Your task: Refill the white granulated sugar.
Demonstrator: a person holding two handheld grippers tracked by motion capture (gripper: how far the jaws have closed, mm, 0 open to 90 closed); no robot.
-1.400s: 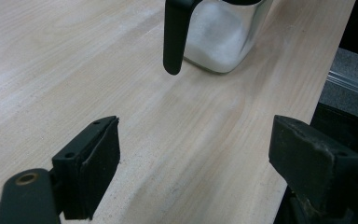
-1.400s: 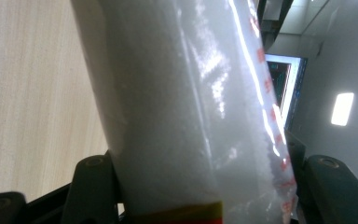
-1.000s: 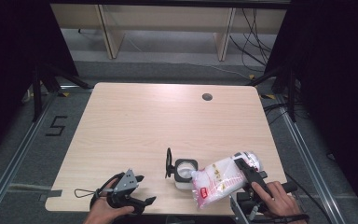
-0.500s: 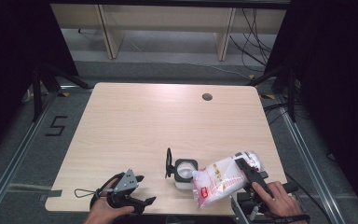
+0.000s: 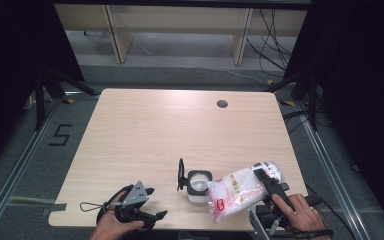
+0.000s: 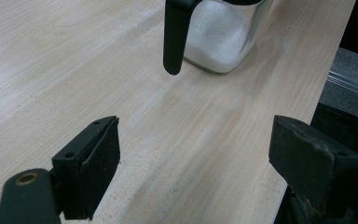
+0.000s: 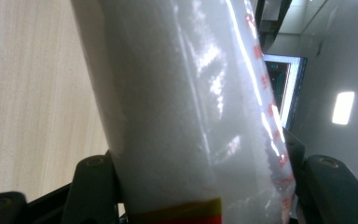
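A clear plastic bag of white powder [image 5: 237,192] with red print is tilted over a small square glass jar [image 5: 199,182], its open corner at the jar's mouth. My right gripper [image 5: 269,186] is shut on the bag, whose body [image 7: 186,107] fills the space between the jaws. The jar [image 6: 223,35] holds white powder and has a black handle [image 6: 173,37] and a black hinged lid [image 5: 180,175] standing open on its left. My left gripper [image 5: 152,202] rests open near the table's front edge, left of the jar, nothing between its pads [image 6: 98,165].
The wooden table [image 5: 145,135] has a round cable hole [image 5: 222,104] at the back right. Its front edge lies close to both hands. Metal shelving and cables stand beyond the far edge.
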